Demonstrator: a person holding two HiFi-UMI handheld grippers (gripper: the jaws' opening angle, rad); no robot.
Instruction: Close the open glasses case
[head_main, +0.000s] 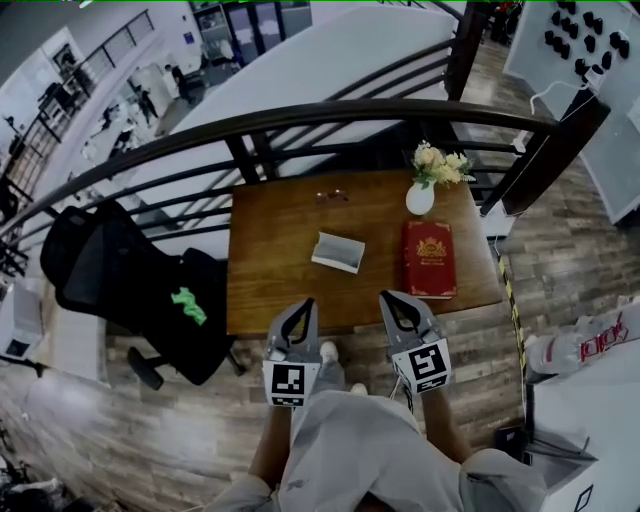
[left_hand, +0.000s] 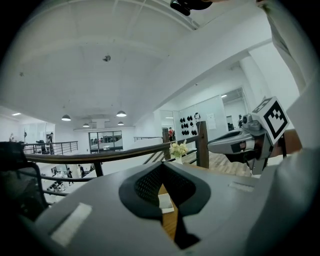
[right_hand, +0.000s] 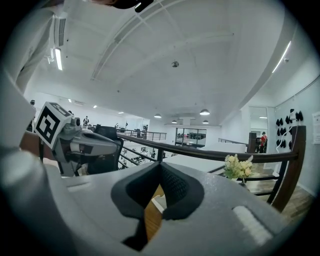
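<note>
On bench: glasses case (head_main: 337, 252) open | red book (head_main: 430, 259), gold print unreadable | left gripper (head_main: 306, 304), right gripper (head_main: 387, 298): jaws together, empty

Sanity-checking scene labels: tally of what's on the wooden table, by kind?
glasses case, open: 1
red book: 1
vase of flowers: 1
pair of glasses, small, near the far edge: 1
Total: 4
</note>
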